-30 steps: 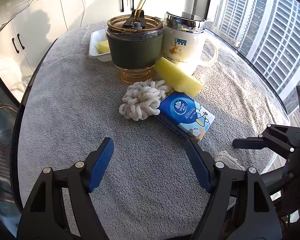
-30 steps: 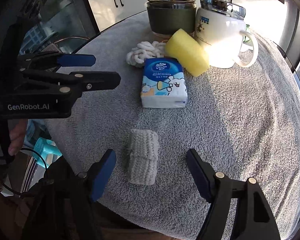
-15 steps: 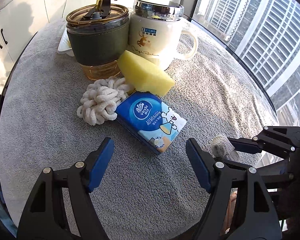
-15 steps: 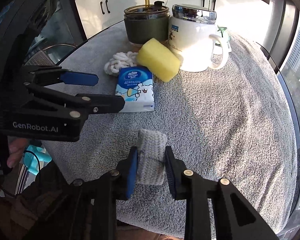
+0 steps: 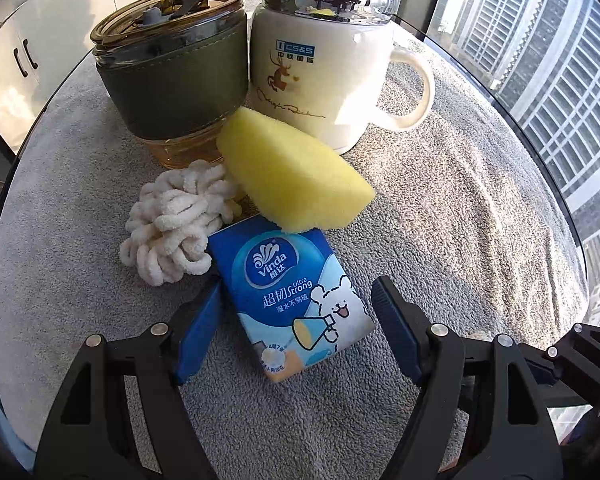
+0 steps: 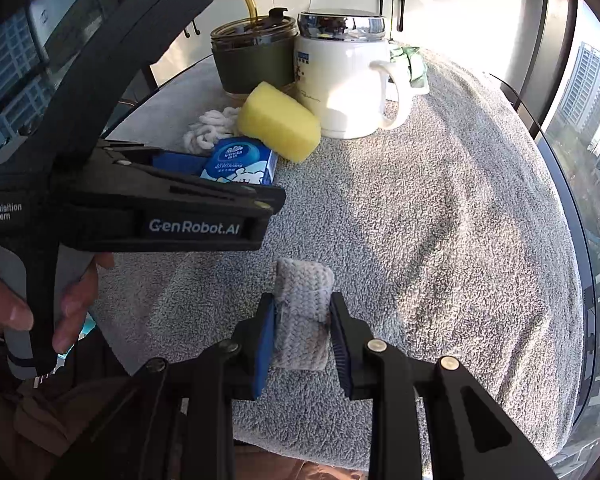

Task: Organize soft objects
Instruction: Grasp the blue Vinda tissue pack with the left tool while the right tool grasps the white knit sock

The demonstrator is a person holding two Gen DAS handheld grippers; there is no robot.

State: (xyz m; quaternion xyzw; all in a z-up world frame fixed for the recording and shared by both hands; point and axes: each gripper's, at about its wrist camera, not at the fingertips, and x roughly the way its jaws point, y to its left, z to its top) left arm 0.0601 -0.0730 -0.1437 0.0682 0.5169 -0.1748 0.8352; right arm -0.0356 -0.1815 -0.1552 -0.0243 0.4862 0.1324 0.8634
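A grey terry towel [image 6: 440, 208] with a looped, nubbly pile covers the whole round table. At its far side stand two hard vessels side by side: a glossy white ceramic mug [image 5: 324, 80] with a chrome lid and a deer print, and a glass tumbler [image 5: 172, 80] in a dark green sleeve with an amber lid and straw. A yellow foam sponge [image 5: 296, 176], rounded and porous, leans against both and overlaps the far edge of a blue plastic-wrapped Vinda tissue pack [image 5: 292, 296]. Touching the pack's left side lies a cream knot of fluffy chenille cord [image 5: 172, 232].

The left gripper [image 5: 296, 332] stands spread, its blue pads on either side of the tissue pack's near end, apparently not pressing. The right gripper [image 6: 302, 336] pinches a folded grey knitted cloth [image 6: 302, 300], ribbed and soft, at the near edge of the towel, well apart from the cluster. A hand [image 6: 40, 300] holds the left gripper's handle.
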